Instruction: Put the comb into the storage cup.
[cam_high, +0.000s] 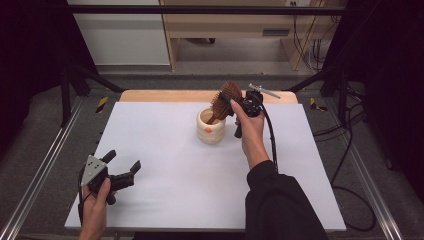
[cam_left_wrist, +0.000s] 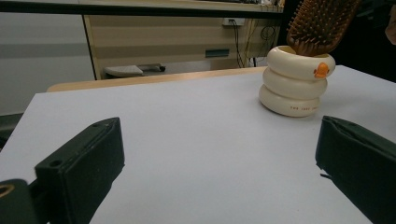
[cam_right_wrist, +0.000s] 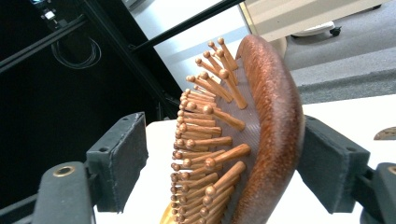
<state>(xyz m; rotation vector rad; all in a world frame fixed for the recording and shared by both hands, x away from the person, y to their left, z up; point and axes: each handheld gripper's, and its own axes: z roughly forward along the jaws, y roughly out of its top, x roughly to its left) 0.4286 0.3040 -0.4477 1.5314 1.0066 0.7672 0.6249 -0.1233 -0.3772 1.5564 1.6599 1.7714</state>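
The brown wooden paddle hairbrush (cam_high: 226, 100) stands handle-down in the cream ribbed ceramic cup (cam_high: 210, 127), which sits on the white table (cam_high: 165, 150) toward the middle of its far edge. In the high view the right gripper (cam_high: 231, 100) is at the brush head, above the cup. The right gripper view adds the detail: the brush head (cam_right_wrist: 243, 140) lies between the jaws, its wooden back just beside or touching the right-hand pad, while a clear gap separates the wooden pins from the left-hand pad, so the jaws stand wide and do not clamp it. The left gripper (cam_high: 122, 167) rests near the table's near left corner, jaws spread wide, nothing between them. The left gripper view shows the cup (cam_left_wrist: 296, 84) from the side, including its small orange mark (cam_left_wrist: 321, 70).
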